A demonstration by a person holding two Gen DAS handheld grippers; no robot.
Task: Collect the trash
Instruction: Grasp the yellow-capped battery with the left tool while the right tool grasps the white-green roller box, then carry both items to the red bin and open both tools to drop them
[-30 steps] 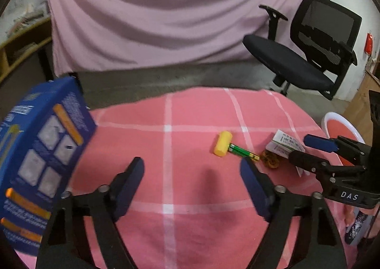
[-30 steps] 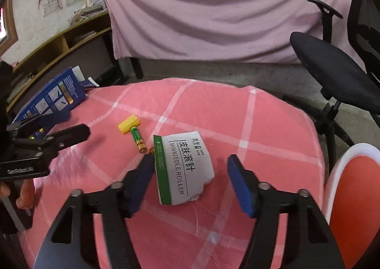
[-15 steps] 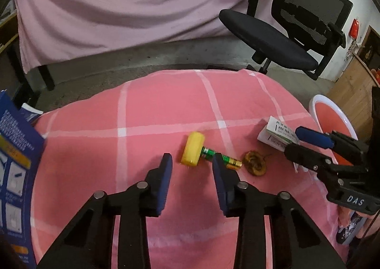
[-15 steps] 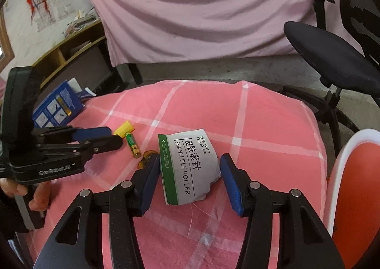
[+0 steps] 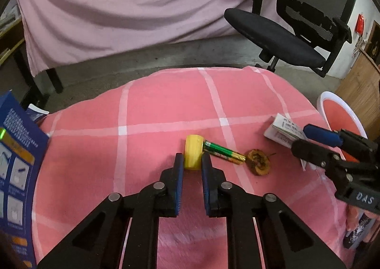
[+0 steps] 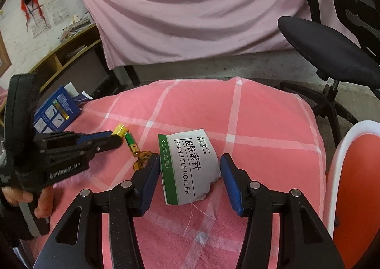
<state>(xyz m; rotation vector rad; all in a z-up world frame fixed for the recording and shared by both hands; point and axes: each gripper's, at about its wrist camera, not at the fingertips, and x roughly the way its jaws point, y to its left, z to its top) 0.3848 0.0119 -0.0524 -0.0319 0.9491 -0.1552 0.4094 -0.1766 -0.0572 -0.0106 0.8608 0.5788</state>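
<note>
A yellow cap (image 5: 193,153) lies on the pink checked cloth (image 5: 166,107), touching the end of a green battery (image 5: 224,151). My left gripper (image 5: 192,159) is closing, and its pads press on both sides of the cap. A brown dried slice (image 5: 258,162) lies just right of the battery. In the right wrist view a white packet (image 6: 190,164) printed "SKIN NEEDLE ROLLER" sits between the pads of my right gripper (image 6: 190,158), which is shut on it. There the left gripper (image 6: 116,138) shows at the left, holding the cap (image 6: 120,130).
A bin with a white rim (image 6: 344,140) and orange inside stands off the table's right edge. A blue box (image 5: 16,150) stands at the left edge. A black office chair (image 5: 273,34) and a pink drape are beyond. A hand (image 6: 14,195) holds the left gripper.
The left gripper swung right from the blue box to the yellow cap and narrowed from wide open onto it. The right jaws drew in slightly around the white packet.
</note>
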